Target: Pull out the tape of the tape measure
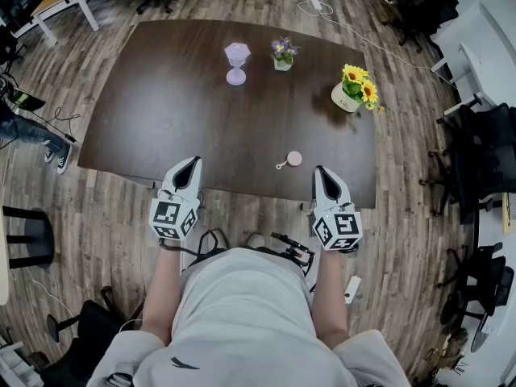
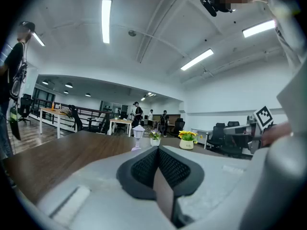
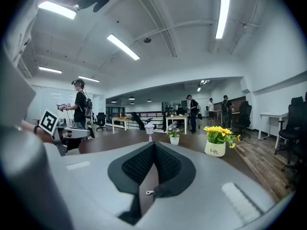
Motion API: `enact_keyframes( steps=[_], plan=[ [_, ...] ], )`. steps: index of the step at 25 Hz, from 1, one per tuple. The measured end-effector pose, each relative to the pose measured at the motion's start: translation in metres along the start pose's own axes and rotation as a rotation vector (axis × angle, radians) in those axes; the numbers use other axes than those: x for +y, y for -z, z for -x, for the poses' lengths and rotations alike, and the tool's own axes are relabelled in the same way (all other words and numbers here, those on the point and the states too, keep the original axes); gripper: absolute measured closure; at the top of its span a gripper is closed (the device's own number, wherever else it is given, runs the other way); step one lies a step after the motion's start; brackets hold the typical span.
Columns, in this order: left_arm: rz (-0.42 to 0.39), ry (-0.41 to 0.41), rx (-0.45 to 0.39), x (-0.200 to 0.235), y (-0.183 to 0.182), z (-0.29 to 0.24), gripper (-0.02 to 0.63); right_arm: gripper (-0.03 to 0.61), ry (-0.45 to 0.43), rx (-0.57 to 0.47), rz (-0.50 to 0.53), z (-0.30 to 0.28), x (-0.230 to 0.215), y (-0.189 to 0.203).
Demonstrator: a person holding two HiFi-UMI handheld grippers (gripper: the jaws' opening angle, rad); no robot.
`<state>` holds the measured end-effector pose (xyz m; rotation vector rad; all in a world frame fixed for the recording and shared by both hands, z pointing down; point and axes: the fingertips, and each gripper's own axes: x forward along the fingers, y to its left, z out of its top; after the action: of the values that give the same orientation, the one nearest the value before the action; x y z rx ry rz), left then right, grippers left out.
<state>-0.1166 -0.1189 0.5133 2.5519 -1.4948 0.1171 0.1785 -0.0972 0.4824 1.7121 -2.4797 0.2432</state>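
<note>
Pink and round, the tape measure [image 1: 293, 159] lies on the dark wooden tabletop [image 1: 177, 103] near its front edge, toward the right corner — untouched, closer to my right gripper [image 1: 322, 171] than my left gripper [image 1: 190, 163] — both poised over that edge, jaws pressed together on nothing.

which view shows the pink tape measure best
The head view: the tape measure lies whole on the table, near its front edge. Neither gripper view shows it; both look past it across the table.
</note>
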Motion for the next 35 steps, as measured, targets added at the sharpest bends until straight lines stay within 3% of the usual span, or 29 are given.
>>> enact_keyframes(
  steps=[15,20,27,35],
  plan=[
    [-0.002,-0.01,0.009,0.001,0.003,0.007,0.607,0.577,-0.009,0.016,-0.031,0.001,-0.003,0.01],
    [-0.004,-0.012,0.022,0.003,0.007,0.01,0.607,0.563,-0.007,0.167,0.055,-0.023,-0.016,0.054],
    [-0.007,-0.027,0.046,0.01,0.012,0.016,0.607,0.439,-0.074,0.428,0.12,-0.077,-0.034,0.139],
    [-0.007,-0.07,0.064,0.022,0.014,0.021,0.607,0.394,-0.097,0.605,0.154,-0.108,-0.045,0.185]
  ],
)
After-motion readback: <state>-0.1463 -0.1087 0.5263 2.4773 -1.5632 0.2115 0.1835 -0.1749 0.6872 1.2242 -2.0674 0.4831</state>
